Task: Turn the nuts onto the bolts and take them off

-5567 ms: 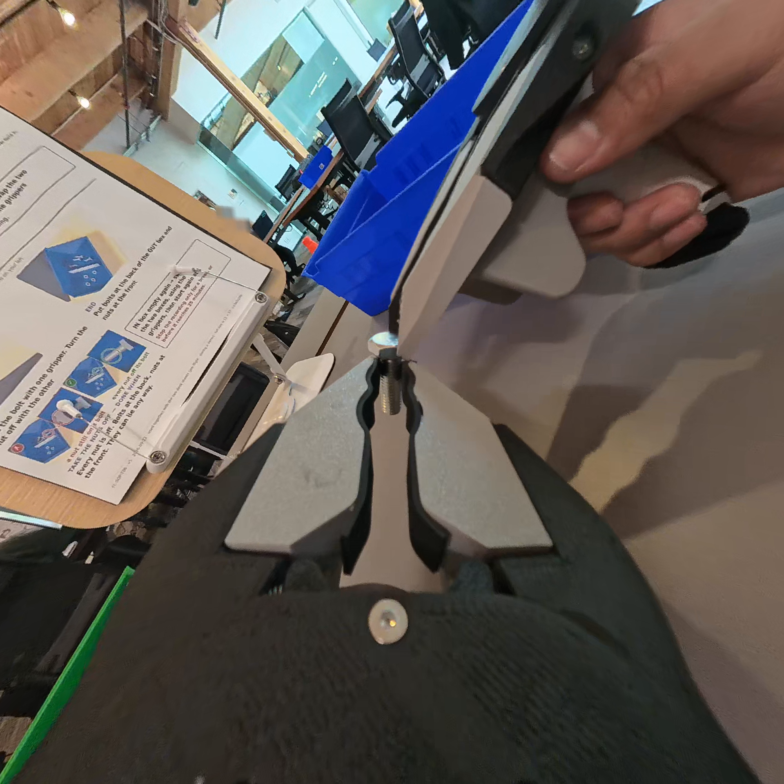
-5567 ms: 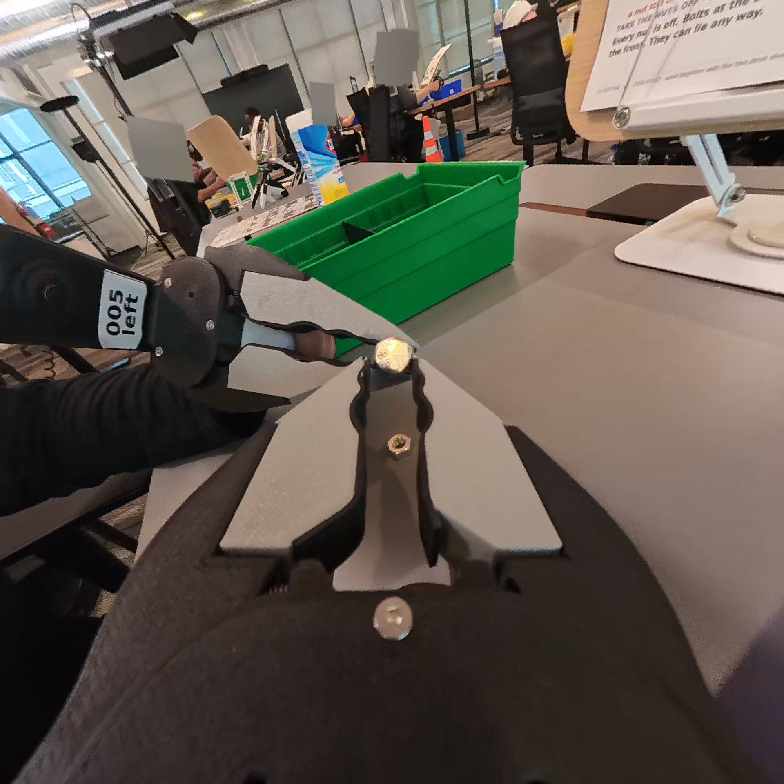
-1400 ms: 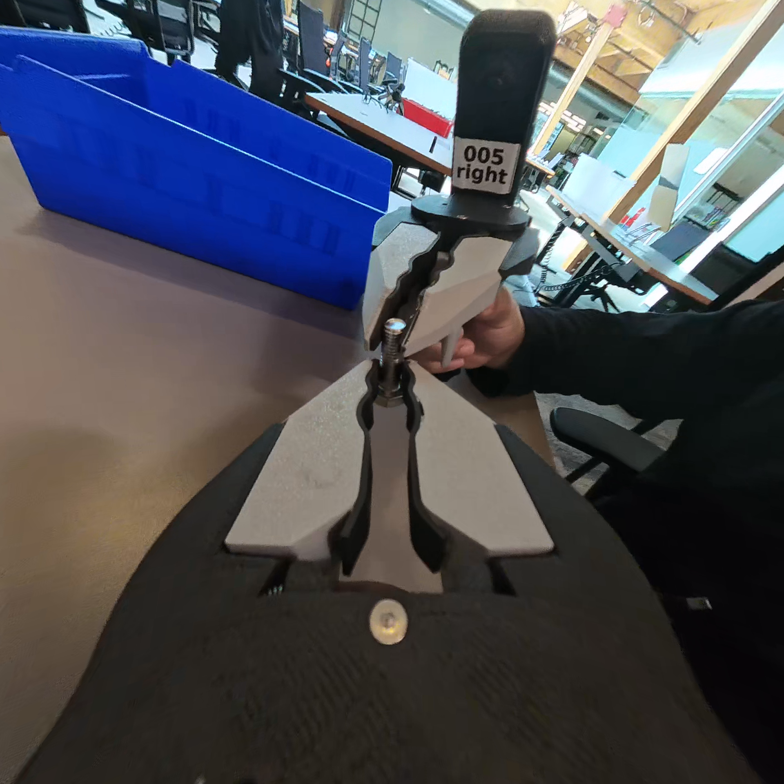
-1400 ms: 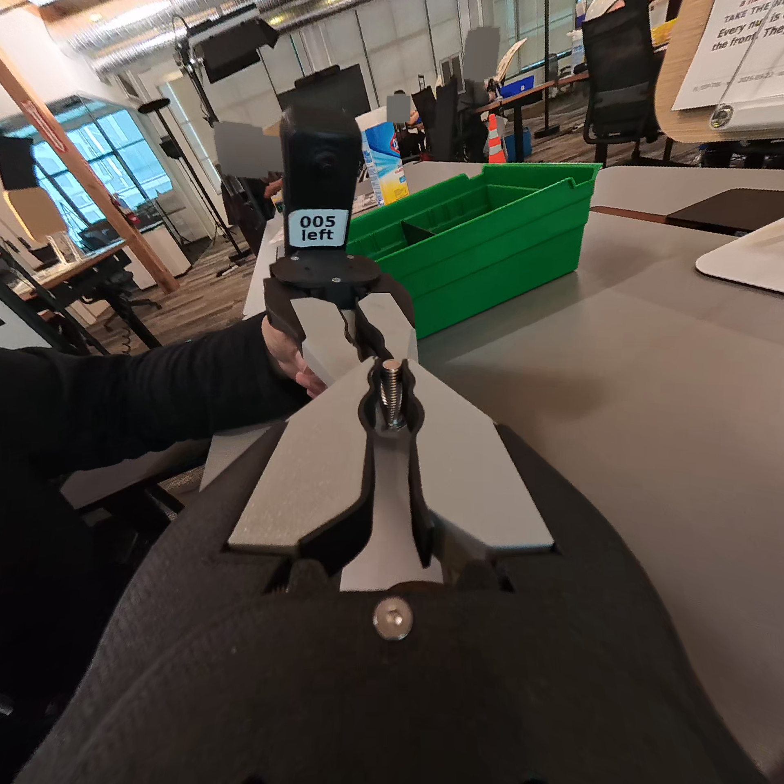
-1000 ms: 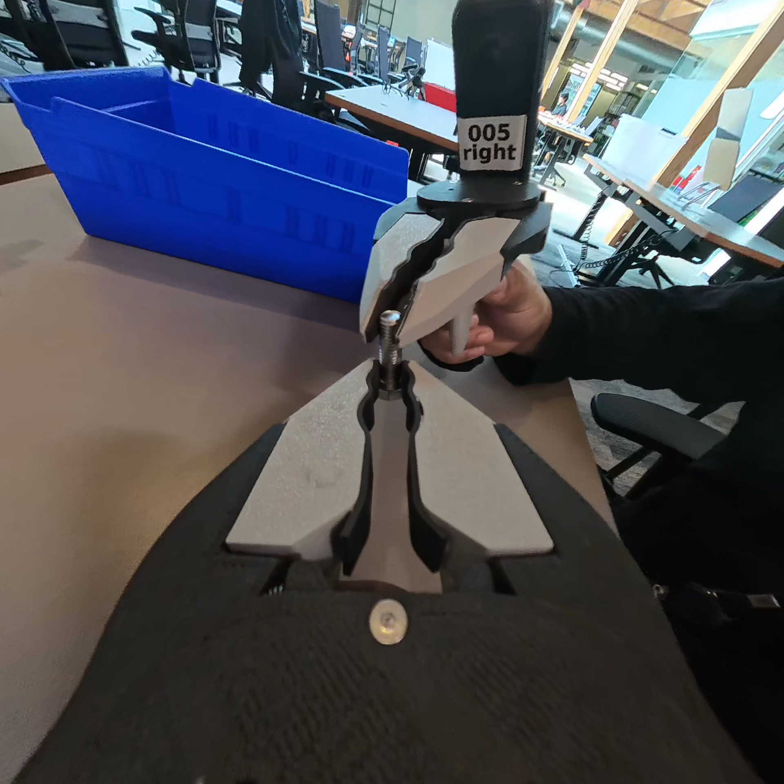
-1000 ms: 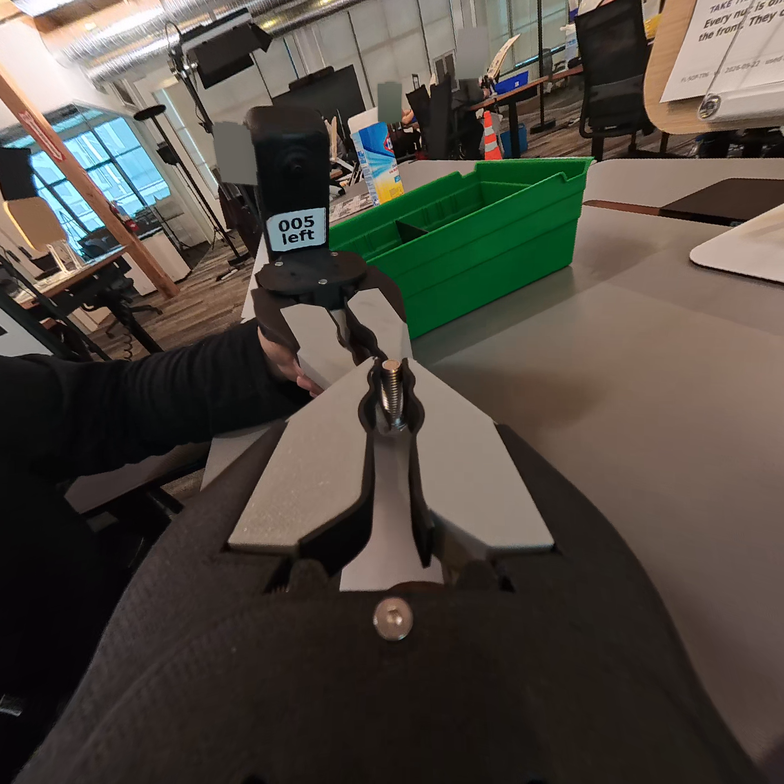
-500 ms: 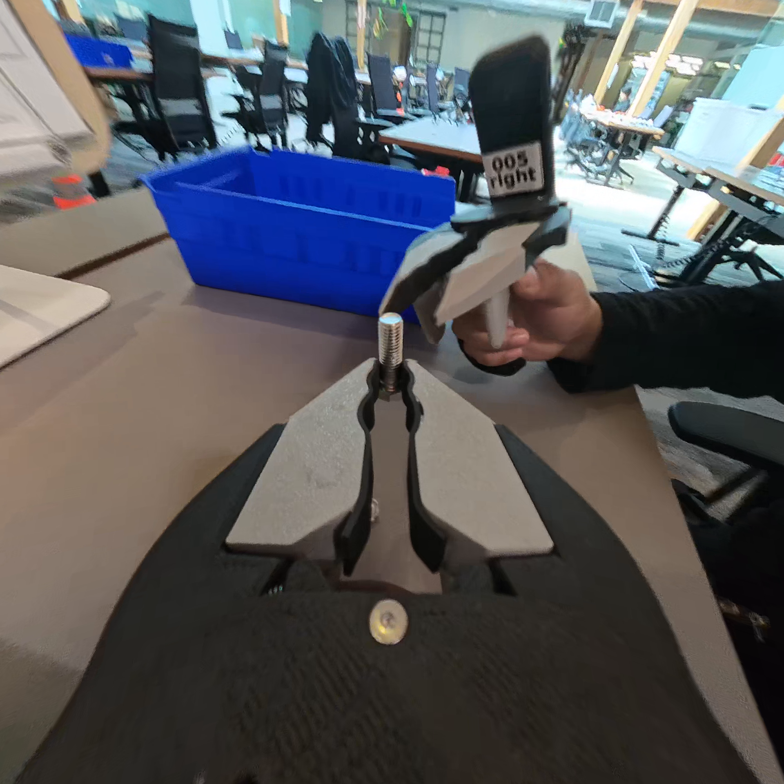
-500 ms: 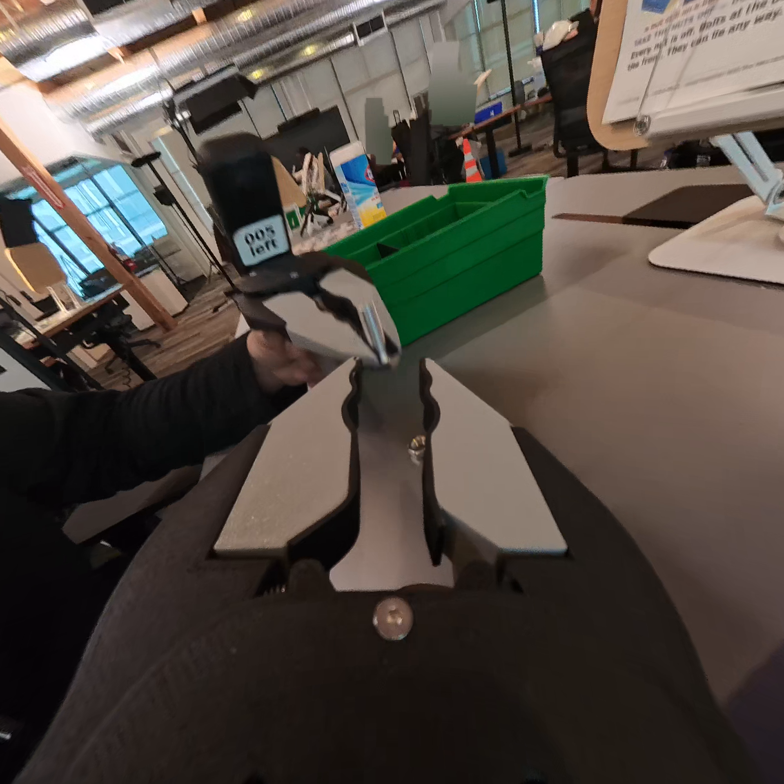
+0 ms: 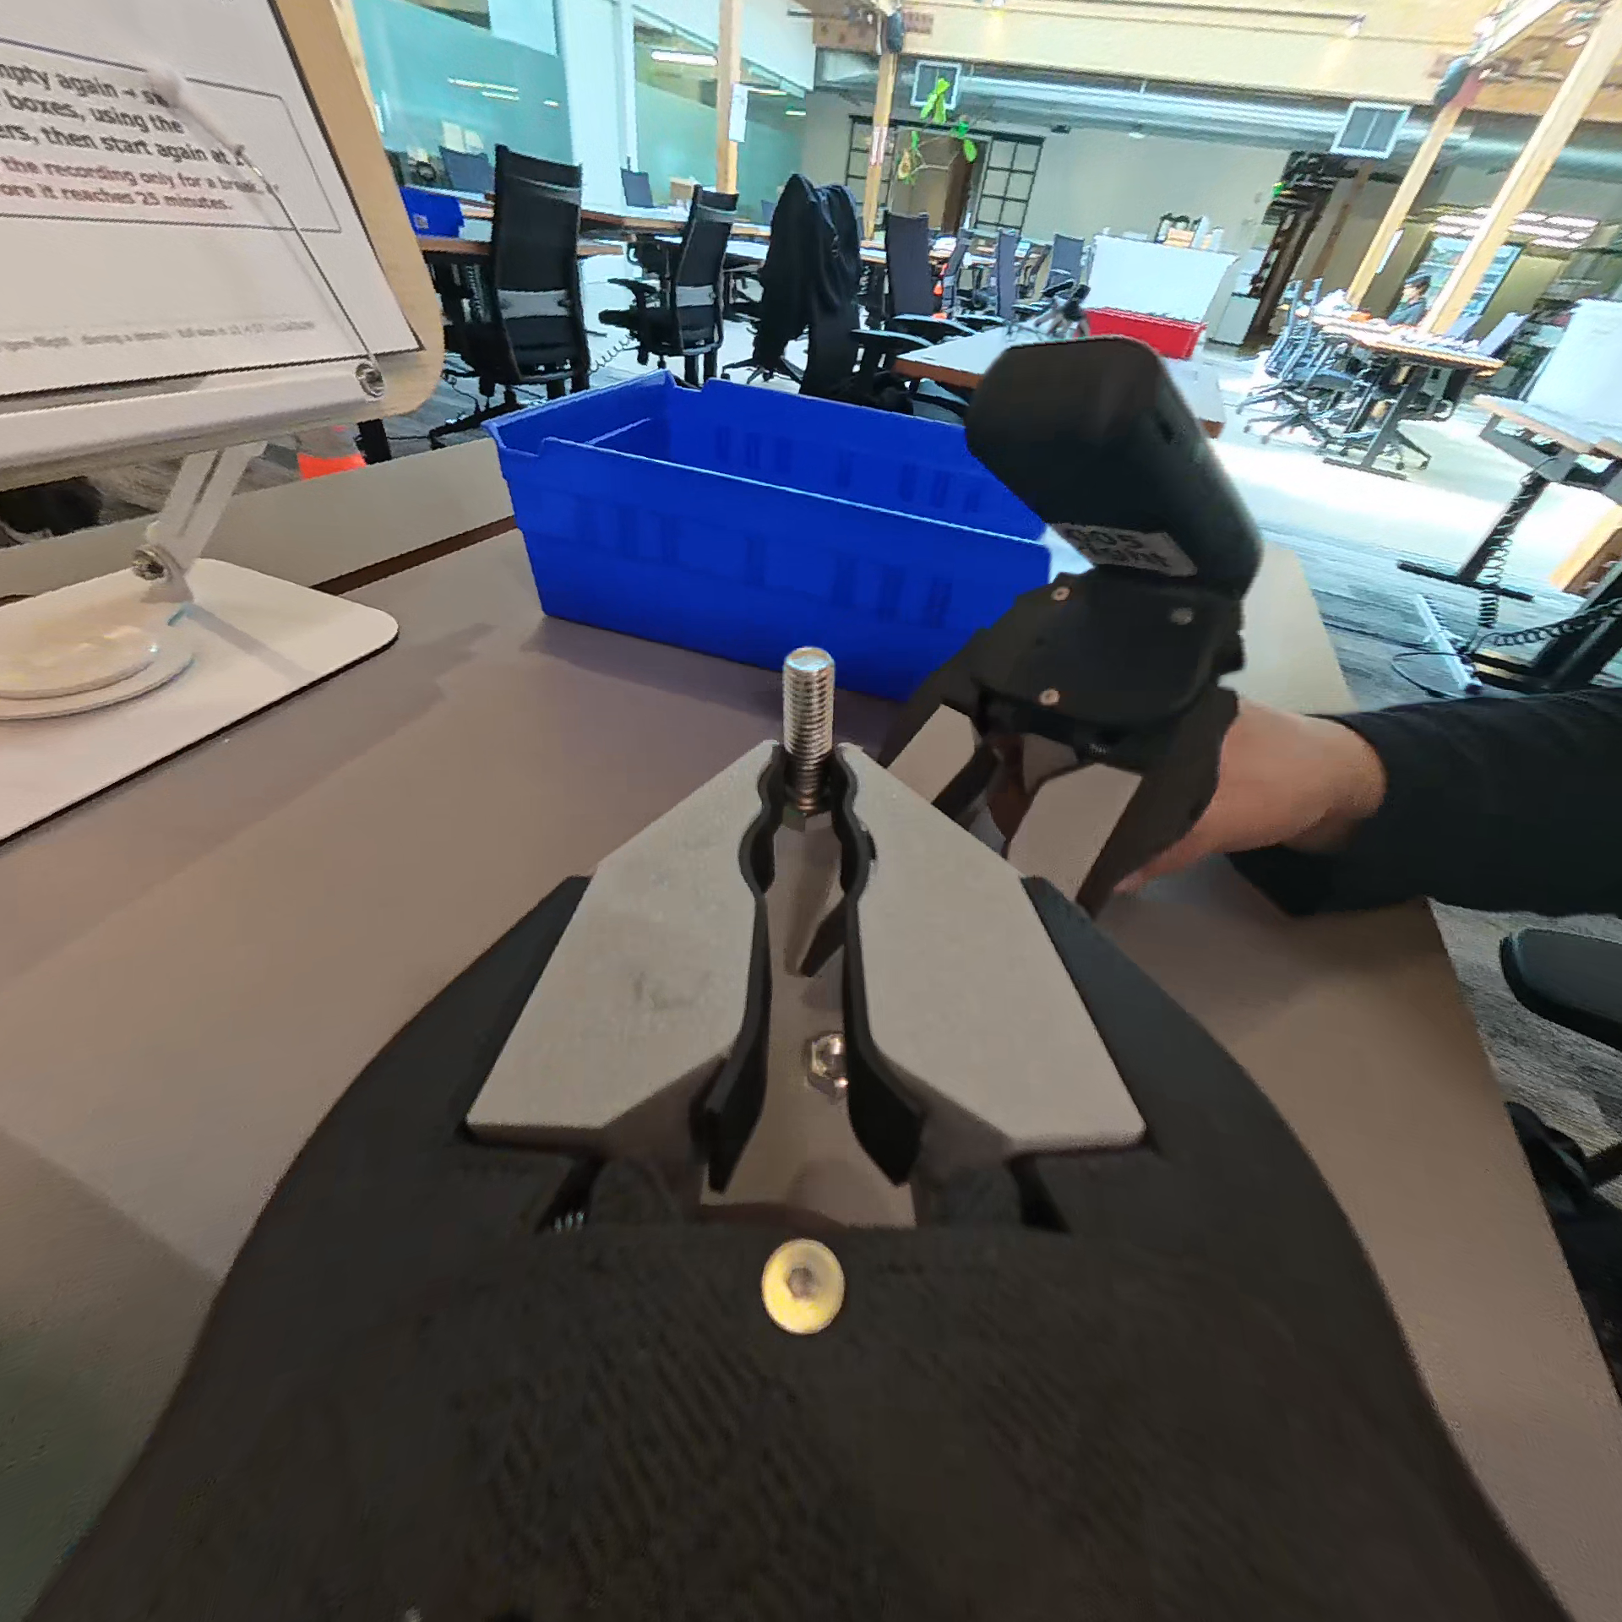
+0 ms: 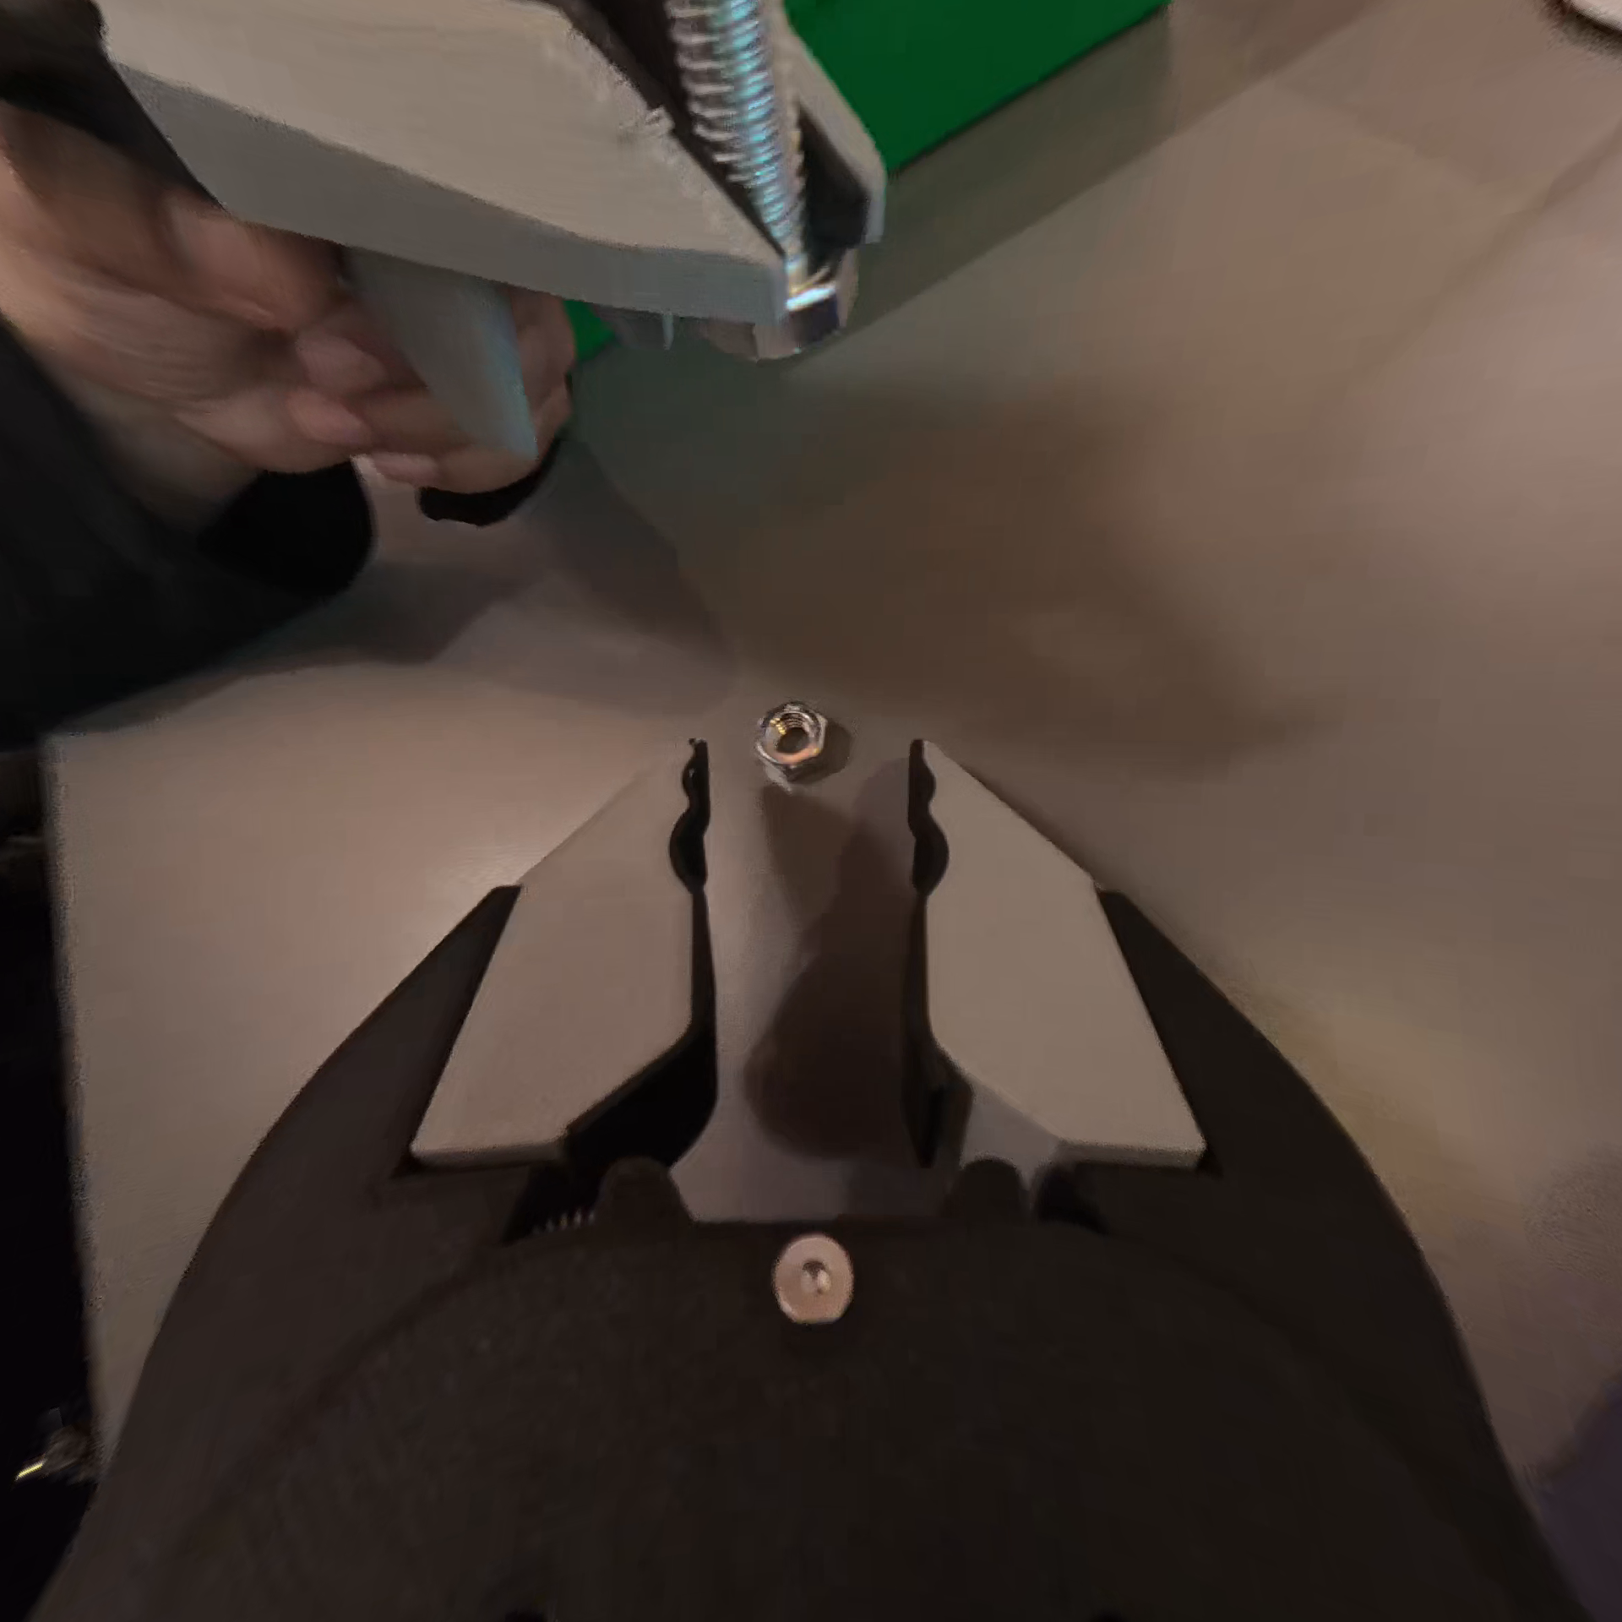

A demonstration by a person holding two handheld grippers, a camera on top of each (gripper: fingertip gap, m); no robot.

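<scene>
A: We have the bolt [image 9: 807, 728] clamped in our left gripper [image 9: 806, 794], threaded end sticking up past the fingertips. Where is the nut [image 10: 793, 743]?

B: Loose on the grey table [image 10: 1229, 544], lying flat just ahead of the gap between our right gripper [image 10: 800, 759] fingertips, which stand apart with nothing between them.

A: And from the nut, the bolt?

B: Above and beyond it, head pointing down. The blue bin [image 9: 772, 535] sits well behind it.
</scene>
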